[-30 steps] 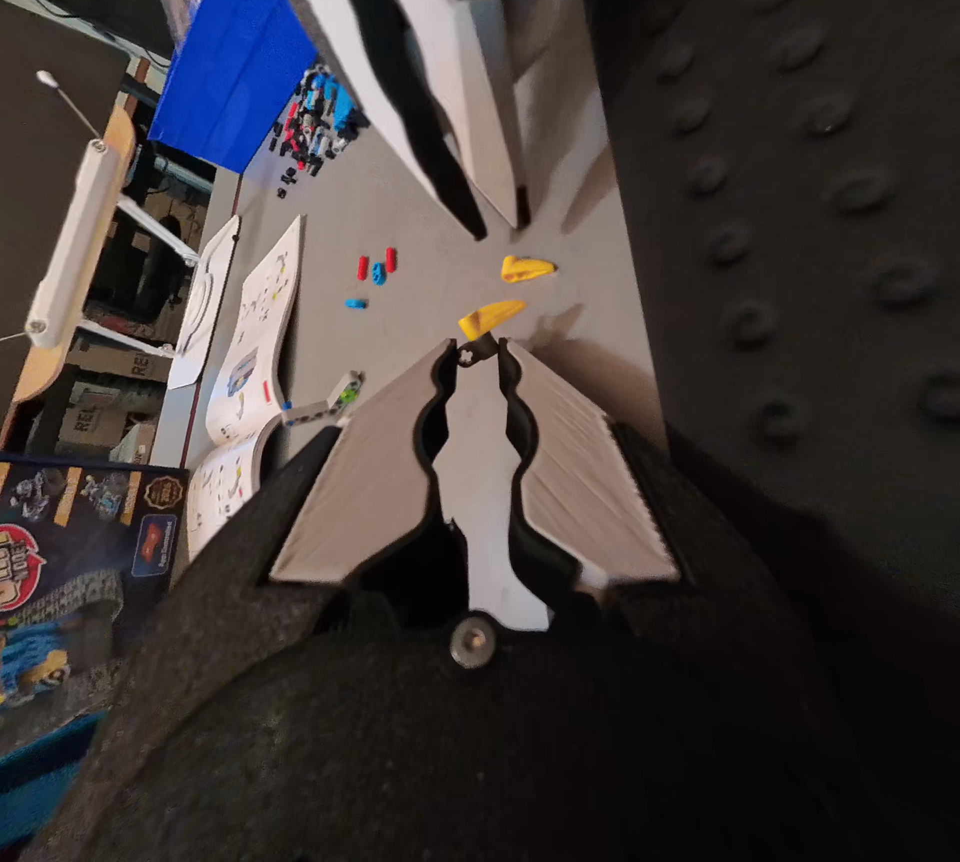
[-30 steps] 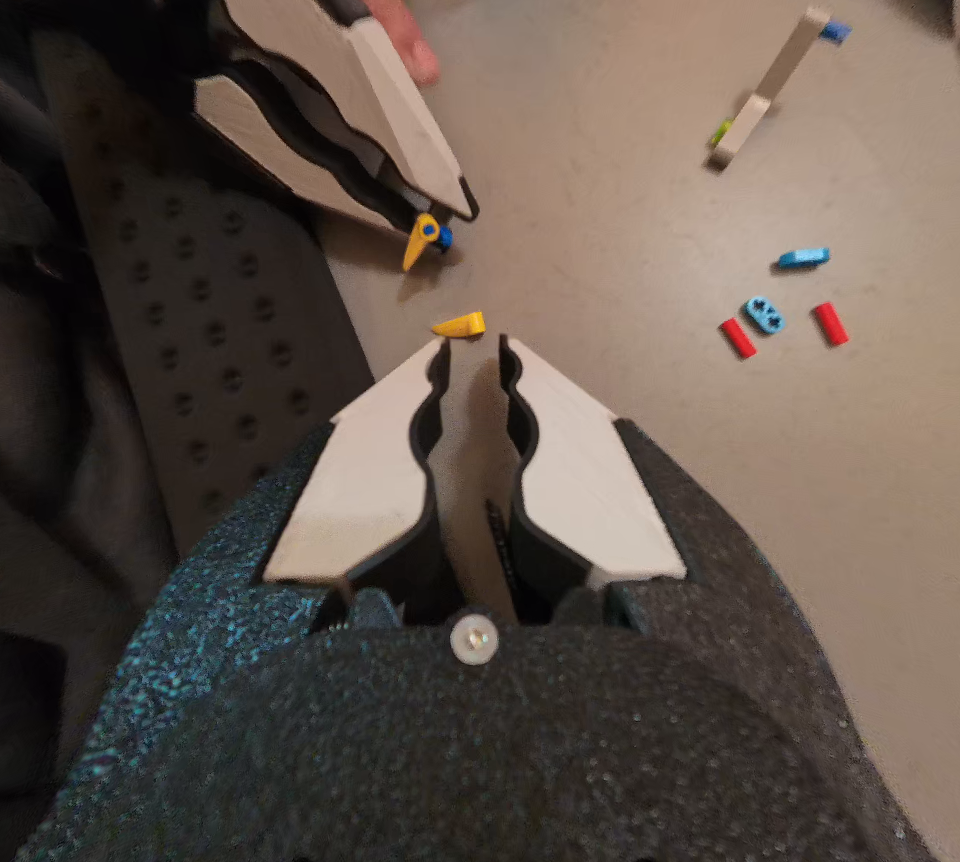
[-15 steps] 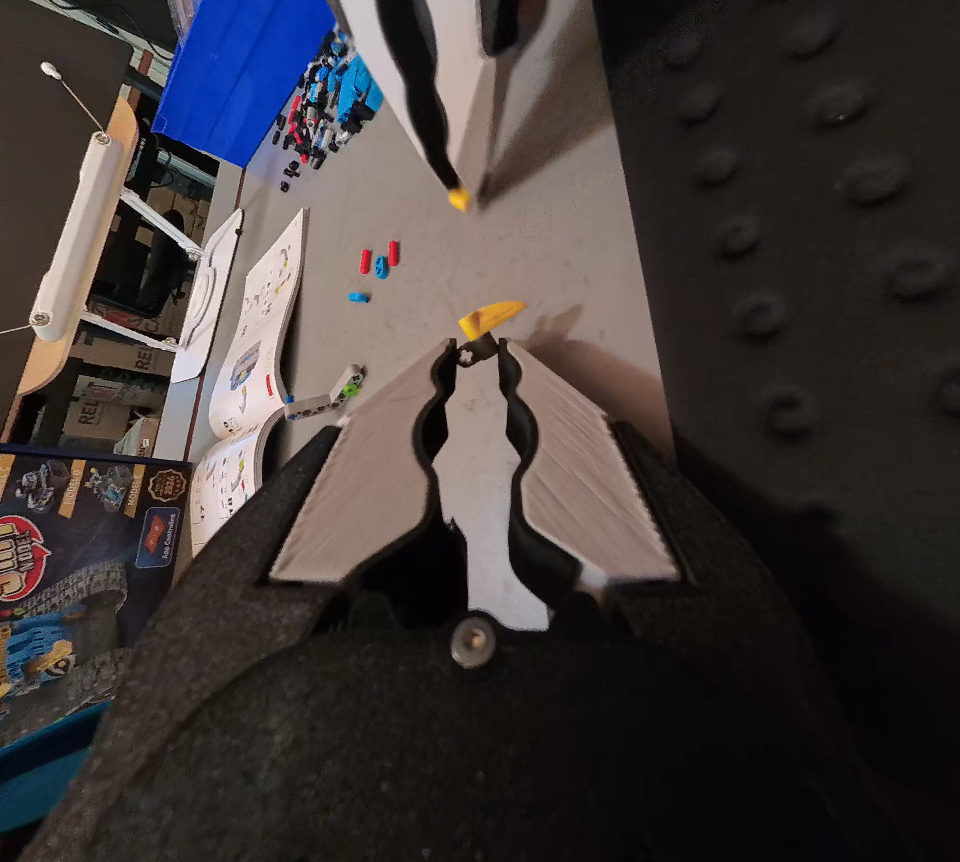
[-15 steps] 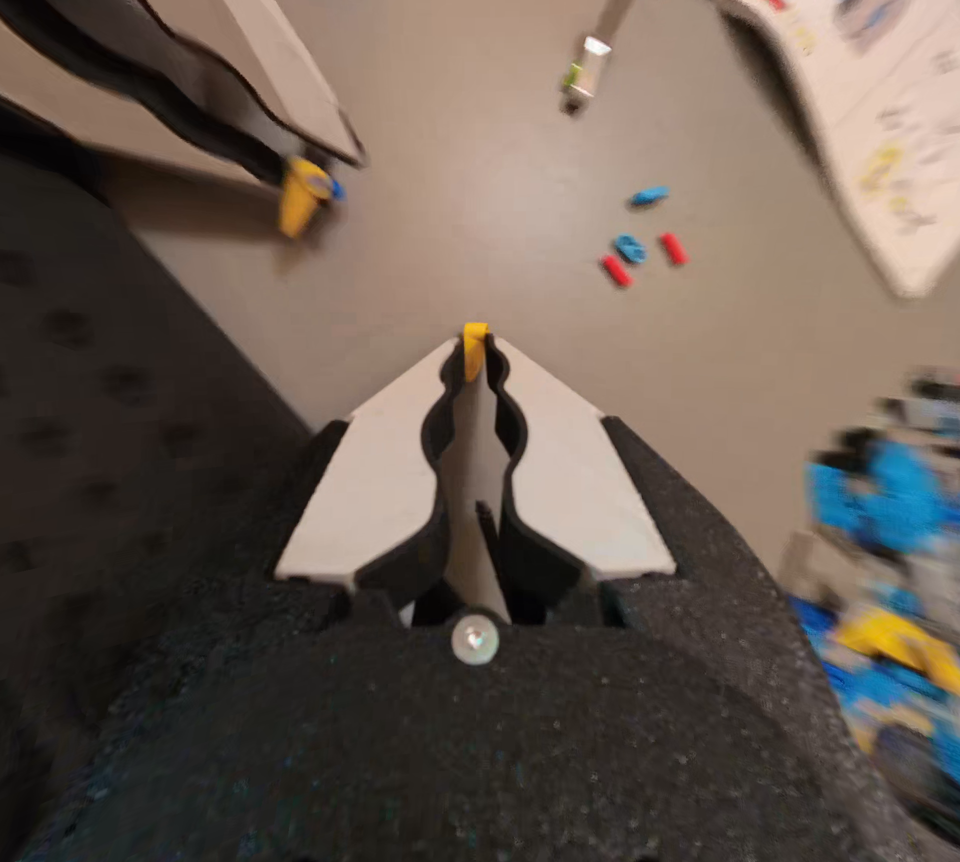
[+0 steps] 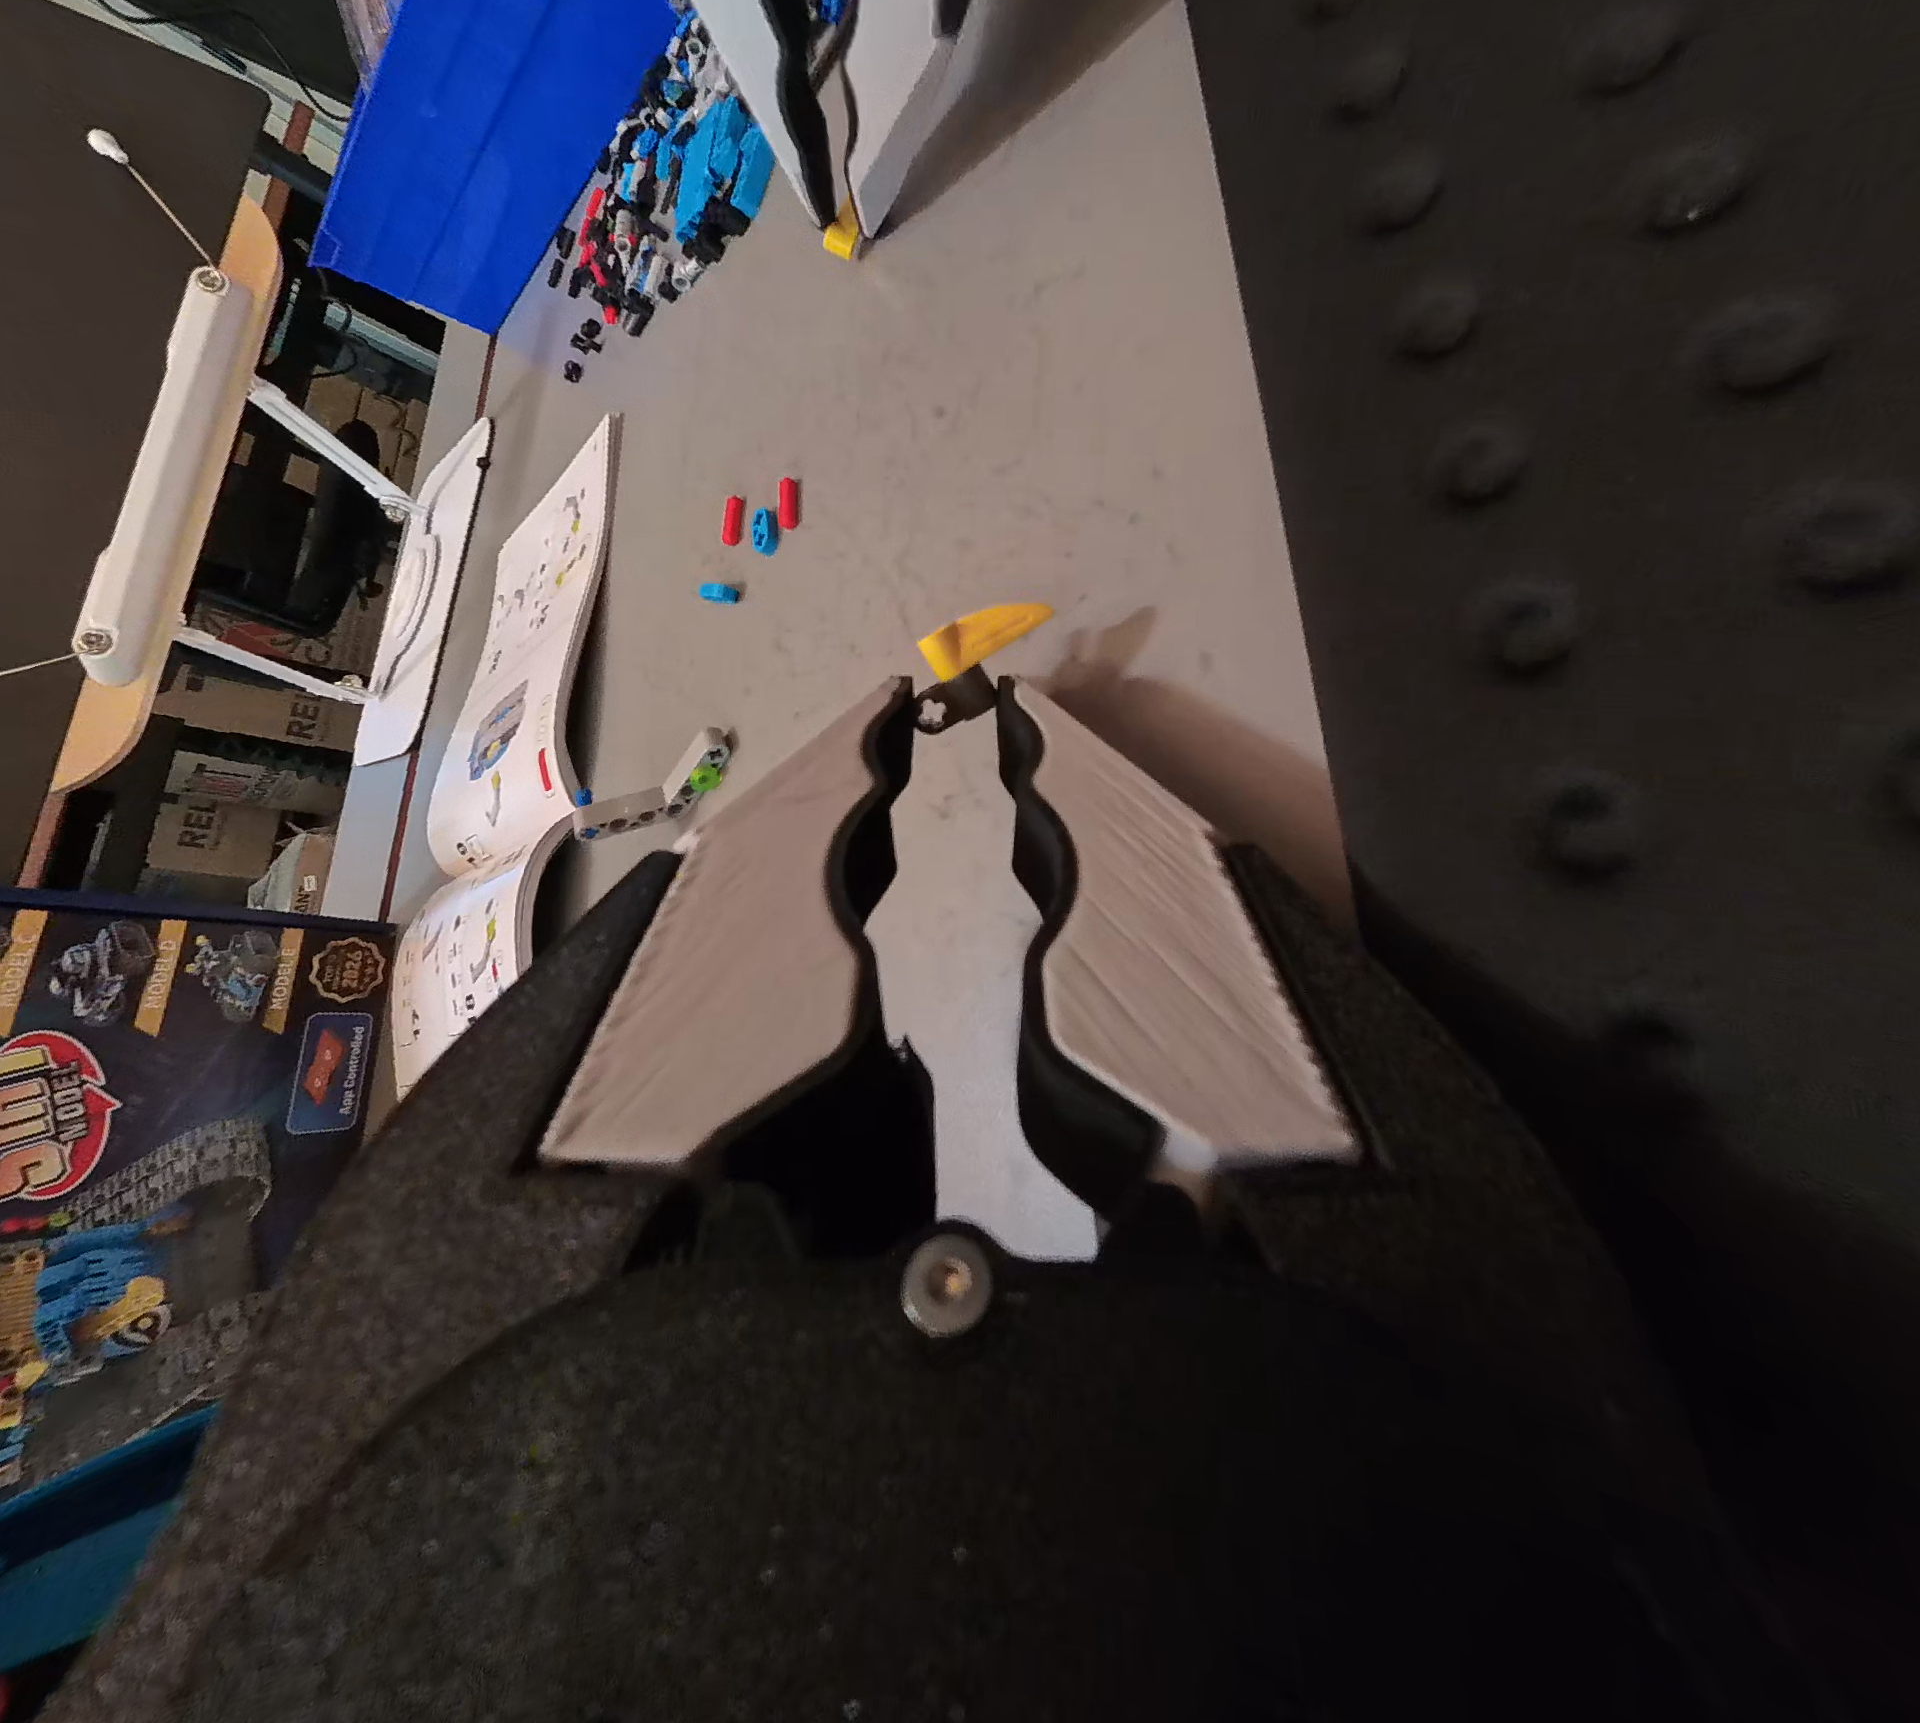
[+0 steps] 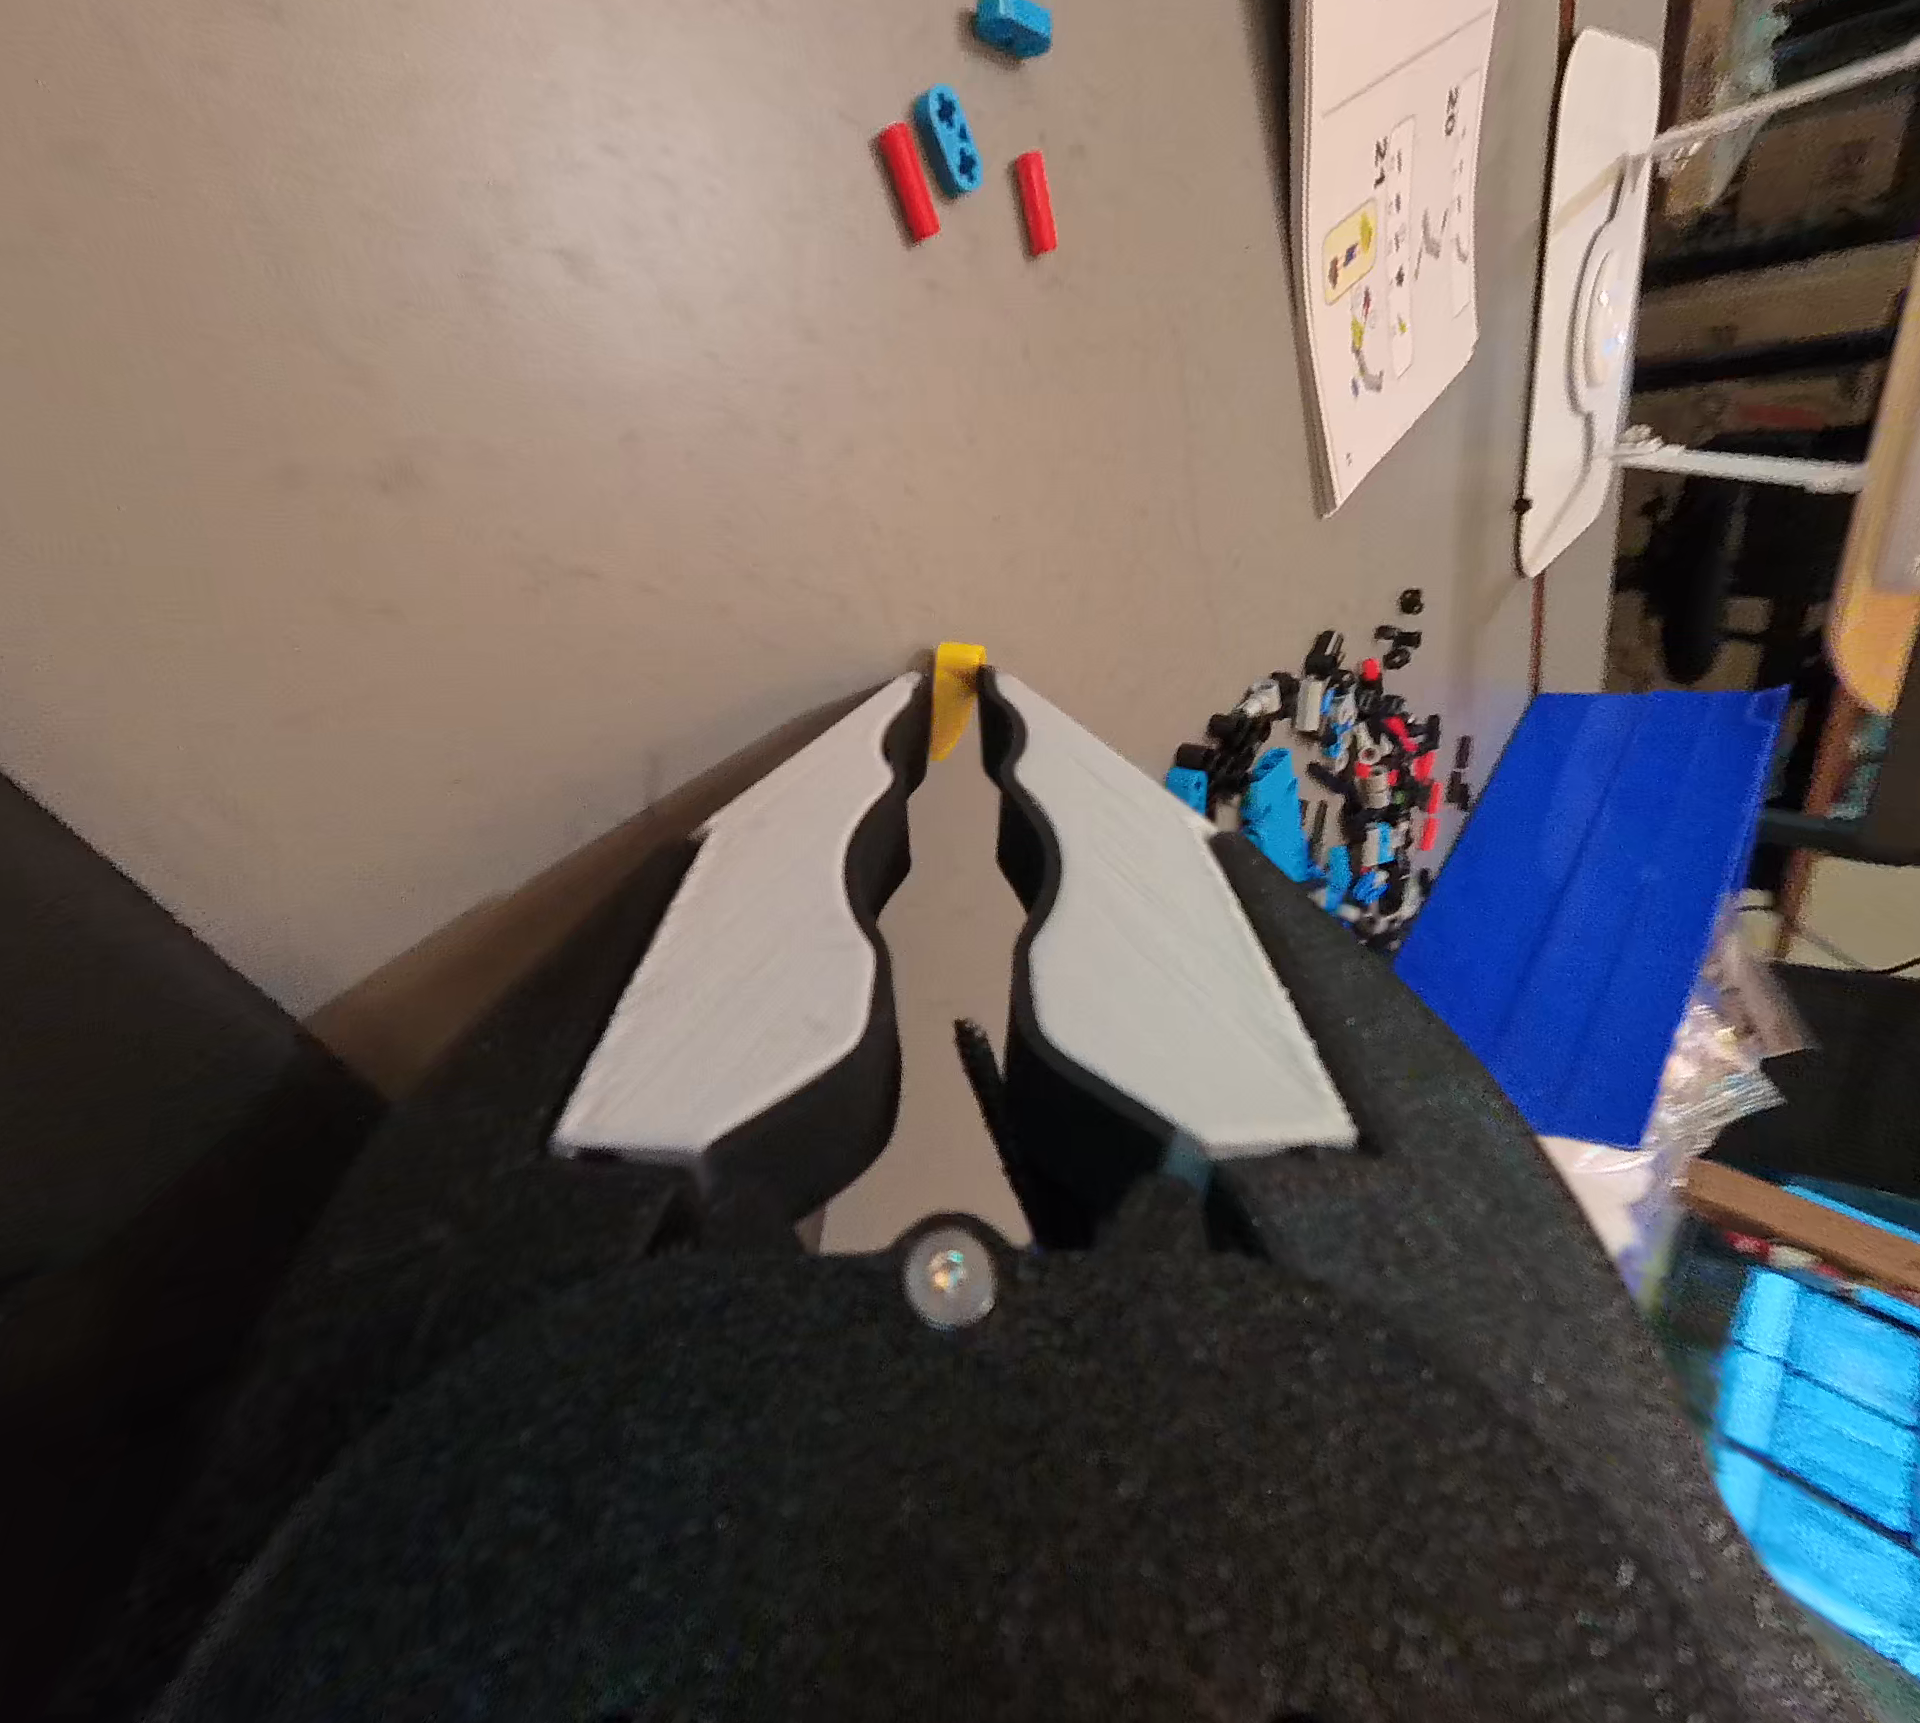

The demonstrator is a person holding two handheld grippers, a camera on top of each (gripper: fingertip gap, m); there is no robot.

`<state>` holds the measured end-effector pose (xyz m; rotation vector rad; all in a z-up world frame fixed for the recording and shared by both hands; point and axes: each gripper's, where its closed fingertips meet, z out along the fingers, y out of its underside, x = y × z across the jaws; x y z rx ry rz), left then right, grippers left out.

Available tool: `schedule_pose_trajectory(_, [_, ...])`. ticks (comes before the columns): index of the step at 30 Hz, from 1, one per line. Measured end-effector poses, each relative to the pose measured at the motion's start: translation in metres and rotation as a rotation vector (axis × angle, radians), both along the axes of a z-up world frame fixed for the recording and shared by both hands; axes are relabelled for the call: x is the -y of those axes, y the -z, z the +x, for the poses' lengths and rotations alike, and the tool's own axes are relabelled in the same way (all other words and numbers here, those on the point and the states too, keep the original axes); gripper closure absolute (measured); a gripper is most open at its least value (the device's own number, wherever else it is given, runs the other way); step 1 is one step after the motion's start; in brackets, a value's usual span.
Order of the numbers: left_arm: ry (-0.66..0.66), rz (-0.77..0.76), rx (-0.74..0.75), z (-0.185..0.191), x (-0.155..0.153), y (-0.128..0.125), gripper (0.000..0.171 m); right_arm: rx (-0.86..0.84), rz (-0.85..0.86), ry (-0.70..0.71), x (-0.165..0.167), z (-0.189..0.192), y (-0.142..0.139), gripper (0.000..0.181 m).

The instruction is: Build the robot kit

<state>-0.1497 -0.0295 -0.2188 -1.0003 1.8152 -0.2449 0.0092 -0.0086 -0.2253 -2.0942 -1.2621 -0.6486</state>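
In the left wrist view my left gripper point(image 5: 953, 697) is shut on a black pin point(image 5: 951, 705) that has a yellow curved piece point(image 5: 985, 634) fixed to its far end. It holds them just above the grey table point(image 5: 1039, 426). My right gripper point(image 6: 951, 686) is shut on a second yellow curved piece point(image 6: 951, 702), pinched upright between its tips above the table. The right gripper also shows at the top of the left wrist view point(image 5: 844, 213), with that yellow piece point(image 5: 842, 239) at its tips, well beyond the left gripper.
Two red pins and two blue pieces point(image 6: 956, 156) lie loose mid-table. An open instruction booklet point(image 5: 540, 634), a grey beam point(image 5: 665, 790), a pile of small parts point(image 5: 675, 198), a blue bin point(image 5: 488, 73) and a printed box point(image 5: 156, 1102) lie leftward. A black dotted mat point(image 5: 1610, 323) borders the right. Across from one pair of fingers to the other is roughly 15 cm.
My right gripper closed on the loose yellow piece, lifted it off the table and swung away toward the parts pile. My left gripper stayed put, still holding its pin.
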Motion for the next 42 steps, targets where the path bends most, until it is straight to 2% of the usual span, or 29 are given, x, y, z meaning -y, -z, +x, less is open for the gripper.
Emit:
schedule_pose_trajectory(2, [0.000, 0.001, 0.000, 0.000, 0.000, 0.000, 0.156, -0.082, -0.029, 0.035, 0.003, -0.001, 0.000, 0.171])
schedule_pose_trajectory(5, [0.001, 0.005, -0.004, 0.001, 0.000, 0.001, 0.156, -0.228, -0.072, 0.052, 0.008, -0.008, -0.006, 0.156])
schedule_pose_trajectory(11, [0.002, 0.009, -0.004, 0.002, -0.001, 0.001, 0.156, -0.597, -0.162, 0.114, 0.007, -0.010, -0.023, 0.155])
schedule_pose_trajectory(13, [0.002, 0.010, -0.003, 0.002, -0.001, 0.001, 0.156, -0.692, -0.228, 0.156, 0.004, -0.005, -0.017, 0.156])
schedule_pose_trajectory(16, [0.001, 0.010, -0.003, 0.002, -0.001, 0.002, 0.156, -0.722, -0.303, 0.224, 0.003, -0.003, -0.005, 0.157])
schedule_pose_trajectory(19, [0.001, 0.012, -0.003, 0.003, -0.002, 0.002, 0.156, -0.681, -0.315, 0.257, 0.001, -0.004, -0.001, 0.159])
schedule_pose_trajectory(24, [0.002, 0.011, 0.005, 0.003, -0.002, 0.001, 0.156, -0.649, -0.350, 0.271, 0.000, -0.006, 0.005, 0.174])
schedule_pose_trajectory(27, [0.008, 0.002, 0.048, 0.004, -0.002, -0.007, 0.156, -0.674, -0.346, 0.247, -0.002, -0.014, 0.001, 0.174])
schedule_pose_trajectory(29, [0.015, -0.006, 0.117, 0.005, -0.001, -0.021, 0.156, -0.778, -0.350, 0.190, -0.001, -0.038, -0.014, 0.175])
schedule_pose_trajectory(32, [0.024, -0.009, 0.215, 0.004, -0.001, -0.040, 0.157, -1.160, -0.439, 0.026, 0.016, -0.117, -0.061, 0.175])
schedule_pose_trajectory(34, [0.027, 0.002, 0.259, 0.003, 0.000, -0.049, 0.157, -1.267, -0.447, -0.029, 0.023, -0.150, -0.075, 0.175])
schedule_pose_trajectory(36, [0.029, 0.012, 0.285, 0.002, 0.000, -0.055, 0.157, -1.334, -0.436, -0.037, 0.024, -0.166, -0.079, 0.175])
schedule_pose_trajectory(42, [0.016, 0.025, 0.281, 0.002, -0.003, -0.054, 0.157, -1.383, -0.461, -0.029, 0.027, -0.168, -0.075, 0.175])
